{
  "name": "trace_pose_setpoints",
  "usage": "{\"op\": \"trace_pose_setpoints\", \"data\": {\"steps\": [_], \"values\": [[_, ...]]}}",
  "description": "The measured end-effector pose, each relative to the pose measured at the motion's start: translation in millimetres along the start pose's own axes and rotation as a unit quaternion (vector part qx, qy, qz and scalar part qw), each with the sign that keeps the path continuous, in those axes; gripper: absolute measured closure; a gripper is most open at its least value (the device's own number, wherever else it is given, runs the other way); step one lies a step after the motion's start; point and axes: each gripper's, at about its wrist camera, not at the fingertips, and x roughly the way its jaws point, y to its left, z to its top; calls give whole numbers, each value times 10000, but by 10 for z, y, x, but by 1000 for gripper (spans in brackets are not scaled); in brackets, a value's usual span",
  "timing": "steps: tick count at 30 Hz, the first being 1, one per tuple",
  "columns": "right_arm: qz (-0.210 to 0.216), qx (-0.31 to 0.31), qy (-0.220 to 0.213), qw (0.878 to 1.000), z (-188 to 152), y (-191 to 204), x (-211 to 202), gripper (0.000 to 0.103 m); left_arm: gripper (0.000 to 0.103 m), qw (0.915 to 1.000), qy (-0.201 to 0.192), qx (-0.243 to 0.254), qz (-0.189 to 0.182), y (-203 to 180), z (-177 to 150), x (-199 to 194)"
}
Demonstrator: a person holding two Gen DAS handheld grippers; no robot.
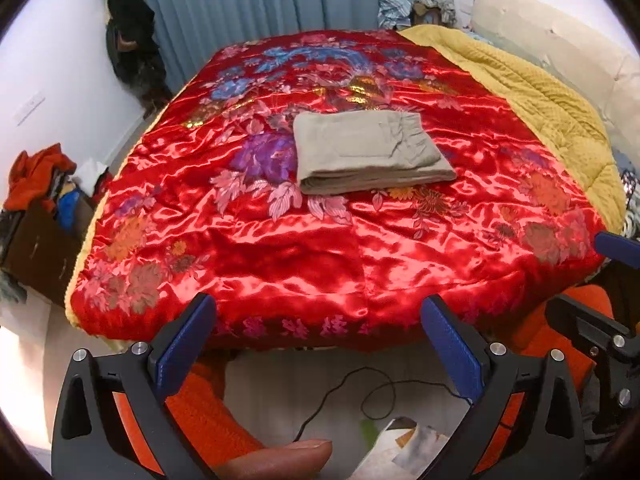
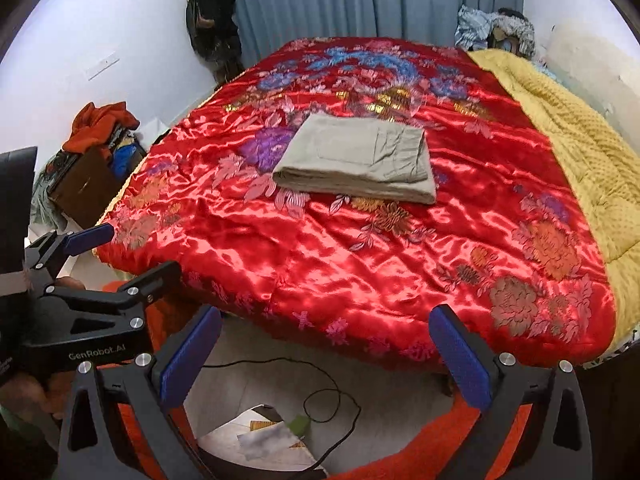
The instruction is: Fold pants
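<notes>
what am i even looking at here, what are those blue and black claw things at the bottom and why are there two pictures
Those claws are hand-held grippers, one in each of a person's hands; no robot arm is involved. Each carries a wide-angle camera looking forward along its two blue-padded fingers, which is why there are two bent-looking pictures. One view comes from the left gripper, the other from the right gripper. In the right view, the left gripper appears at the left edge.

Both look across a bed covered by a red floral satin quilt, with a yellow blanket along its right side. The grey-beige pants lie on the quilt, already folded into a neat rectangle. Both grippers are open and hold nothing, well back from the pants.
</notes>
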Motion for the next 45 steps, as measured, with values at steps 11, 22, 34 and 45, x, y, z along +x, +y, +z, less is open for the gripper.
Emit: {"op": "trace_pose_setpoints", "data": {"steps": [11, 22, 34, 45], "values": [[-532, 4, -200, 9984, 75, -63, -61, 1, 1, 9999, 14, -44, 123, -46, 44, 30], [-648, -55, -167, 9977, 189, -64, 36, 1, 1, 9998, 29, -100, 198, -29, 63, 76], [-764, 37, -102, 9970, 172, -143, 62, 1, 1, 9997, 9, -61, 216, -53, 73, 88], [-766, 49, -46, 9970, 138, -157, 111, 1, 1, 9996, -105, -129, 210, -49, 81, 44]]}}
